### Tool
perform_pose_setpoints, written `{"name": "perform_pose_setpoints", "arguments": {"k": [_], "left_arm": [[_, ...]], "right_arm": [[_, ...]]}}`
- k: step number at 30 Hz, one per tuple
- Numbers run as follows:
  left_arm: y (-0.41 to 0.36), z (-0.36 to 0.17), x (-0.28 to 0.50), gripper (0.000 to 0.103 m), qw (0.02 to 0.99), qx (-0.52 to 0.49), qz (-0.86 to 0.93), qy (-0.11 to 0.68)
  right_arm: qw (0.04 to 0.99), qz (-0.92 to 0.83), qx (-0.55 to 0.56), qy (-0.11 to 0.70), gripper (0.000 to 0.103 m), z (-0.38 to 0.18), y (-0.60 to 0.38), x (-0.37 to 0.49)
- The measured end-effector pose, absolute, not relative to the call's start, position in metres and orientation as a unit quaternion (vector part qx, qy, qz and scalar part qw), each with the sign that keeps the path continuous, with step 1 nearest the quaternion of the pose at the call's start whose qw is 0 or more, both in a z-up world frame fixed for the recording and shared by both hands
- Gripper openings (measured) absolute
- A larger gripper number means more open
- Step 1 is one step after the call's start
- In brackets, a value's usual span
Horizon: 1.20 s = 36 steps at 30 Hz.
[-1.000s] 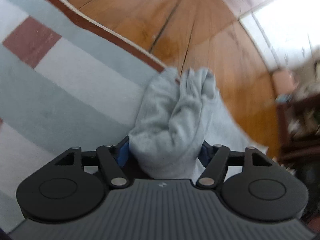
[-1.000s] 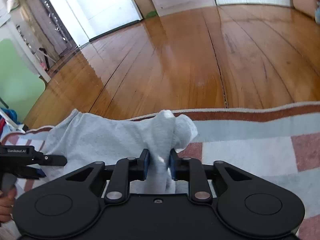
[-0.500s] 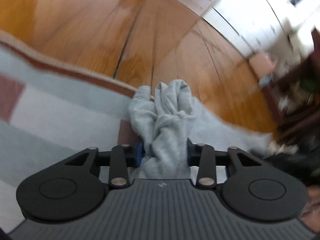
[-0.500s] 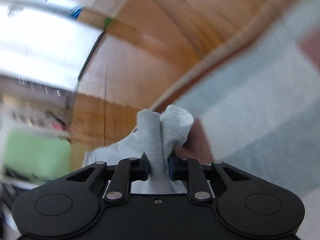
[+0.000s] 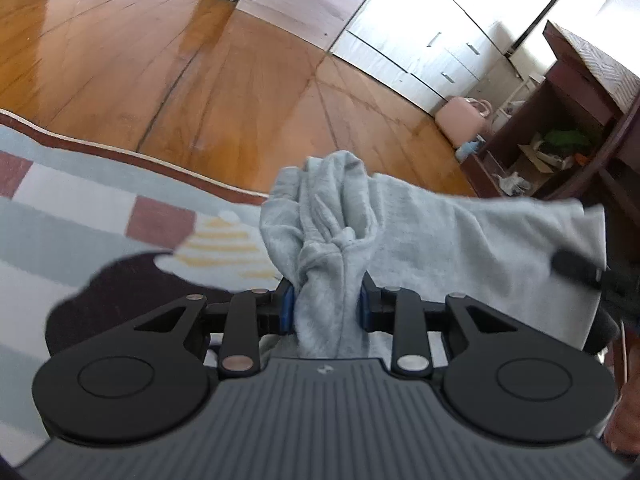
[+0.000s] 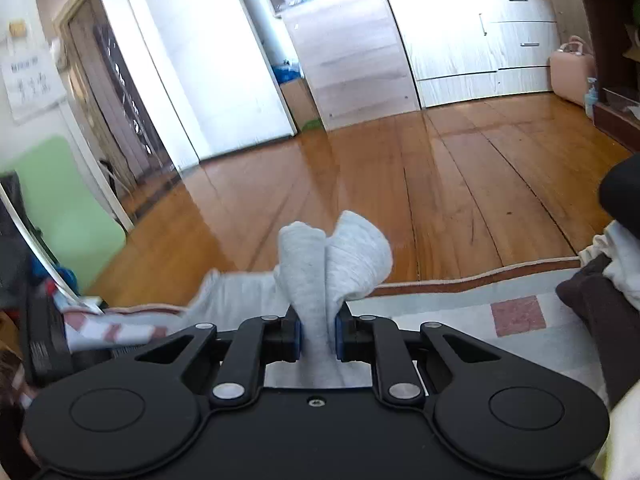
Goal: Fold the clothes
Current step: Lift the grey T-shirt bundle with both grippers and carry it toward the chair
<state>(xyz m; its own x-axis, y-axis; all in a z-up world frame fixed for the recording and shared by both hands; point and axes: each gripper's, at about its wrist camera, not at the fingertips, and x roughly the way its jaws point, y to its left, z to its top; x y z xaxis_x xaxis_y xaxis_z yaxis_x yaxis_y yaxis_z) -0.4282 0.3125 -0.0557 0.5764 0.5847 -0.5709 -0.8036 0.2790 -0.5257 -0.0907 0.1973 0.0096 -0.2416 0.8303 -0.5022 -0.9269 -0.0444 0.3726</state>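
A light grey garment [image 5: 460, 240] hangs stretched between both grippers above the rug. My left gripper [image 5: 326, 304] has a bunched fold of it between its blue pads, and its jaws are still closing on the cloth. To the right the cloth runs out to a blurred dark shape [image 5: 576, 268], probably the other gripper. In the right wrist view my right gripper [image 6: 318, 332] is shut on another pinched fold of the grey garment [image 6: 336, 256], which sticks up past the fingertips. The rest of the garment trails off to the left.
A striped blue, white and red rug [image 5: 80, 216] lies on the wooden floor [image 5: 240, 80], with a dark garment [image 5: 132, 280] on it. Dark and white clothes [image 6: 600, 300] lie at the right. A pink case [image 5: 460, 120], a dark shelf [image 5: 560, 140] and white drawers [image 6: 480, 32] line the far wall.
Both grippers have risen from the rug with the grey garment, which now hangs spread between them. The left jaws have narrowed onto their fold. Both views now take in more of the room.
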Motion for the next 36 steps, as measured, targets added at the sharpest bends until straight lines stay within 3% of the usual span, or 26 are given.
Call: {"name": "perform_pose_setpoints", "arguments": {"k": [8,16,26,36], "left_arm": [[0.266,0.002,-0.421,0.028,0.811,-0.356,0.441,0.143],[0.231,0.057,-0.41,0.028,0.835,-0.332,0.426,0.105],[0.214,0.068,-0.34,0.028,0.838,-0.293,0.444,0.122],[0.248,0.061,-0.233,0.028,0.861,-0.287,0.381,0.177]], "right_arm": [[0.618,0.72,-0.023,0.315,0.018,0.042,0.142,-0.079],[0.63,0.721,0.028,0.286,0.018,0.084,0.096,-0.066],[0.637,0.714,0.03,0.289,0.018,0.085,0.071,-0.016],[0.658,0.699,0.028,0.278,0.018,0.079,0.072,0.073]]}}
